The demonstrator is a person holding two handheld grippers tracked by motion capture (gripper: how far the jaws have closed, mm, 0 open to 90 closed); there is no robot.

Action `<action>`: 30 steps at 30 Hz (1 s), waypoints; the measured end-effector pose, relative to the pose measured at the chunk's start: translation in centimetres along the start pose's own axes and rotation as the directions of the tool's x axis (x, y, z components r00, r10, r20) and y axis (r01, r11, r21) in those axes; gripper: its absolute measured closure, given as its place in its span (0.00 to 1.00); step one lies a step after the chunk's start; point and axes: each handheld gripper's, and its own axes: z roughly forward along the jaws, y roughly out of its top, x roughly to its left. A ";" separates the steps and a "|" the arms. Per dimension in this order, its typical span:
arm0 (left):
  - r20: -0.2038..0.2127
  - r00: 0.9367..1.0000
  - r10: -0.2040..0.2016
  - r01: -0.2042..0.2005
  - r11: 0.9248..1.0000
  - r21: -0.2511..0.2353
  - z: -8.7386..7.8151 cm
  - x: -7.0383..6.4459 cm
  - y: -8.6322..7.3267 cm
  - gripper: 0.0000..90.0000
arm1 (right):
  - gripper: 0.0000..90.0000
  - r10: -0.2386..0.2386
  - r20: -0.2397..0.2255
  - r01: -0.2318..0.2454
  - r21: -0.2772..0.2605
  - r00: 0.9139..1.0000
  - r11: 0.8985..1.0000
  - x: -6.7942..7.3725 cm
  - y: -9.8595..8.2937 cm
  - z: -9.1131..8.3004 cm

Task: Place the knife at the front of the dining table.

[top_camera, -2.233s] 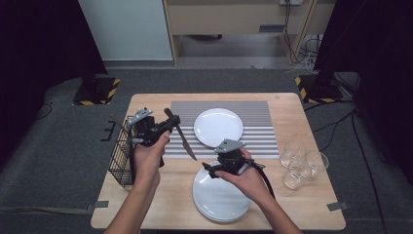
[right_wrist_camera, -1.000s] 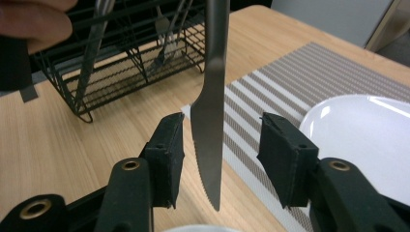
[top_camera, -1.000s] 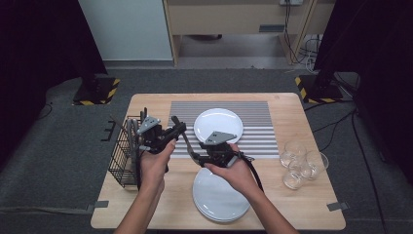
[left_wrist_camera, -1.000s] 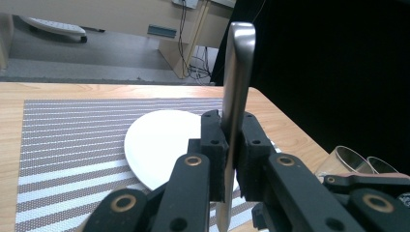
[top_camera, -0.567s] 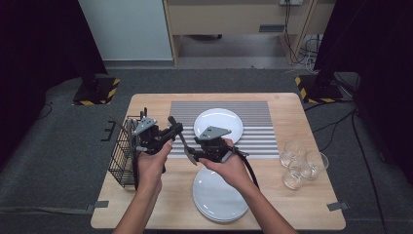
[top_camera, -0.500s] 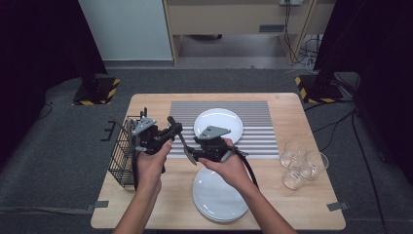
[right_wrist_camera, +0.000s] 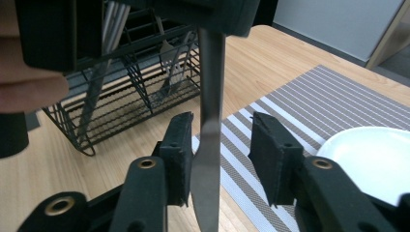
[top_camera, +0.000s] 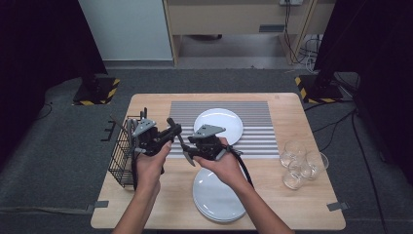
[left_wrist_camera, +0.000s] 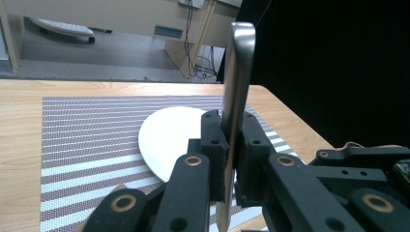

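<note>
The knife (top_camera: 181, 146) hangs in the air between the two hands, above the bare wood just in front of the striped placemat (top_camera: 253, 134). The left gripper (top_camera: 171, 132) has its jaws clamped on the handle; in the left gripper view the steel handle (left_wrist_camera: 237, 92) stands upright, pinched between the two black pads (left_wrist_camera: 212, 145), with its end well above them. The blade points down and toward the person, and the right gripper (top_camera: 187, 152) has come up to it. In the right gripper view the blade (right_wrist_camera: 208, 145) hangs between that gripper's jaws, which stand apart: it lies just beside the left-hand pad (right_wrist_camera: 180, 154) (whether it touches I cannot tell) and well clear of the other pad (right_wrist_camera: 268, 154).

At the left edge of the table (top_camera: 146, 100) stands a black wire cutlery basket (top_camera: 122, 156), close to the left hand (top_camera: 151, 163); the right gripper view shows forks (right_wrist_camera: 167, 72) and other cutlery standing inside it. A single white plate (top_camera: 226, 122) lies on the placemat beyond the grippers. A stack of white plates (top_camera: 216, 200) rests on the wood near the front edge, partly under the right hand (top_camera: 226, 165). A cluster of clear glasses (top_camera: 299, 165) stands near the right edge, well apart from both hands.
</note>
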 end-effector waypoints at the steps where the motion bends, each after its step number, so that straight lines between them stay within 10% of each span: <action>1: 0.002 1.000 0.000 0.000 1.000 -0.001 0.0 0.0 0.0 0.93 | 0.70 0.005 -0.005 -0.005 -0.004 1.000 1.000 0.0 0.0 0.1; 30: 0.009 1.000 0.030 -0.030 0.999 -0.017 -0.3 -0.8 -0.1 0.87 | 0.89 -0.013 -0.019 0.013 -0.012 1.000 1.000 0.3 0.6 1.4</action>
